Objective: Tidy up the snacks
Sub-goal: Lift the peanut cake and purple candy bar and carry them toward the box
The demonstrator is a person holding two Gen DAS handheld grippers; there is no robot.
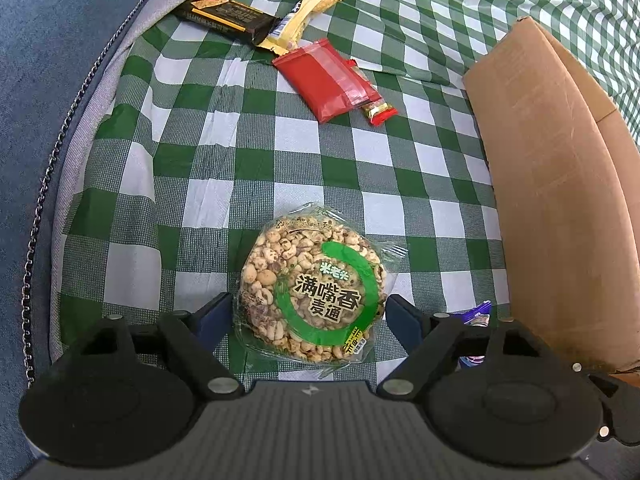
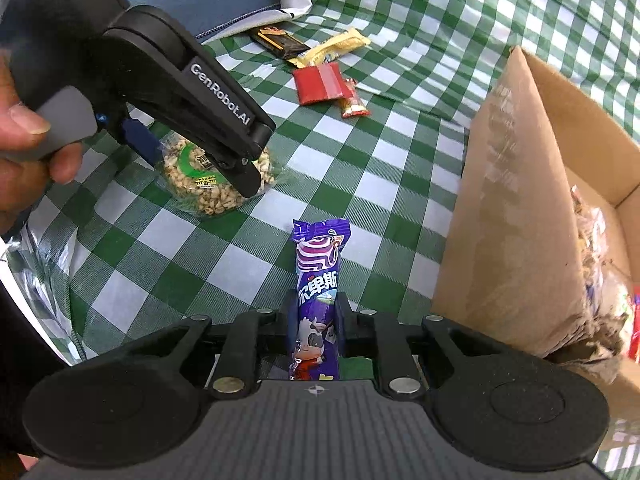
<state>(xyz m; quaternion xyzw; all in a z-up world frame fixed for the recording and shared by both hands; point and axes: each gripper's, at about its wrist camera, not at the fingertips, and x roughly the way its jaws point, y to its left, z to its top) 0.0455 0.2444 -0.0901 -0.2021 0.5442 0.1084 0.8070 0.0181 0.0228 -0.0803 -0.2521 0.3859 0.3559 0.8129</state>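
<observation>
Fingers of the left gripper (image 1: 310, 314) were spread wide around the round puffed-grain cake packet (image 1: 314, 290), which lay between them on the checked cloth (image 1: 256, 136); whether the pads touched it could not be told. Between the narrowly set fingers of the right gripper (image 2: 313, 320) the purple snack bar (image 2: 318, 292) was clamped, with the cardboard box (image 2: 508, 208) to their right.

left wrist: steep down, close | right: same checked cloth (image 1: 304, 168)

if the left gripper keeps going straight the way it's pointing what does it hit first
Most likely the round puffed-grain snack pack, which lies between the open fingers of the left gripper on the checked cloth. The pads look close beside it, though whether they touch is unclear.
</observation>
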